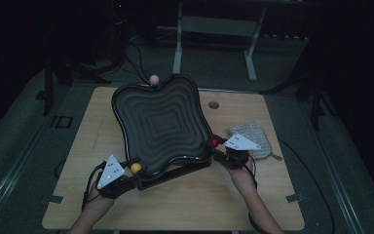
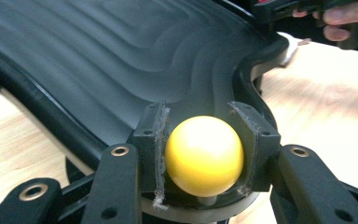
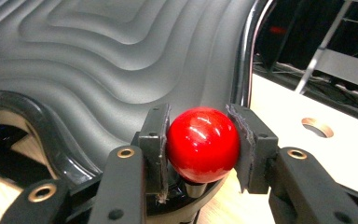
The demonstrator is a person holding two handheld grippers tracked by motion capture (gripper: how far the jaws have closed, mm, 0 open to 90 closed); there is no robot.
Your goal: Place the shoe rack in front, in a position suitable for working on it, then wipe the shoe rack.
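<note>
Left claw (image 2: 204,156) is pinching the yellow ball knob (image 2: 204,155), pads (image 2: 154,140) pressed to both sides of it, and over on the other side the right claw (image 3: 203,145) is clamped the same way on the red ball knob (image 3: 203,144). Both knobs stand on short stems at the near corners of the black ripple tray (image 1: 163,124), so the tray's wavy, stepped surface spreads straight ahead of each claw. From above, the left claw (image 1: 126,171) sits at the tray's near left corner with the yellow ball knob (image 1: 136,168), and the right claw (image 1: 225,148) at the near right corner with the red ball knob (image 1: 215,142). Far across the tray from both claws, a pink ball knob (image 1: 153,79) tops the back edge. Just beyond the right claw, a grey woven mitt (image 1: 253,139) lies on the tabletop (image 1: 199,204), close by its outer side. Farther off past it, a round hole (image 1: 214,105) is set in the wood. No writing is readable on the tray or claws.
</note>
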